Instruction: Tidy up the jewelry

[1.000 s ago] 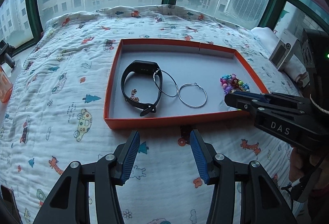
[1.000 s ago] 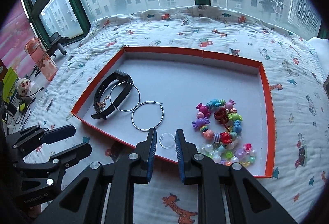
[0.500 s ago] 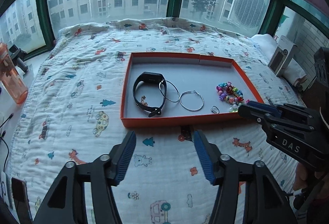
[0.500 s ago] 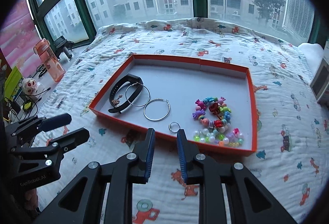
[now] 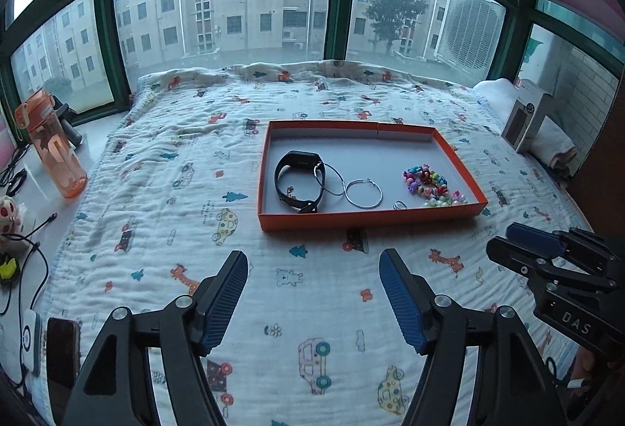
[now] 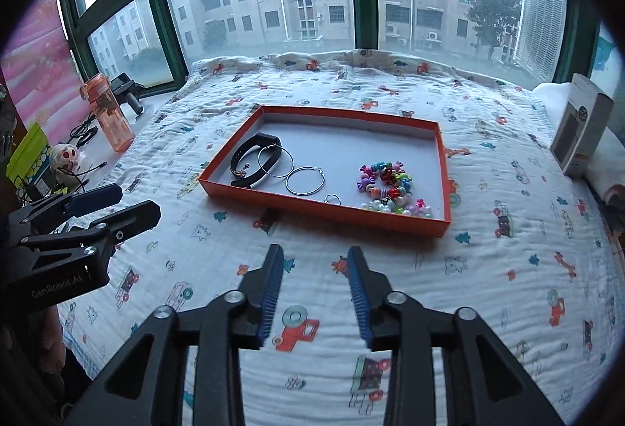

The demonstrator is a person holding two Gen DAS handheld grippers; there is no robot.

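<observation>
Two grippers hang over the bed, both well short of the orange tray [image 5: 367, 219]. From the left wrist, the left gripper [image 5: 313, 264] stands wide apart with nothing between its pads. In the tray lie a black band [image 5: 299, 181], two silver hoops [image 5: 363, 193] beside it, a small ring [image 5: 400, 205] by the front wall, and a heap of coloured bead bracelets [image 5: 429, 185] to the right.

From the right wrist, the right gripper [image 6: 315, 260] is parted too, less widely, and holds nothing. The same pieces sit in the tray: band [image 6: 256, 158], hoops [image 6: 304, 180], ring [image 6: 332, 199], beads [image 6: 390, 187].

No jewelry shows on the quilt [image 6: 488, 250], so the gathering looks finished; at most some tidying inside the tray seems left.
</observation>
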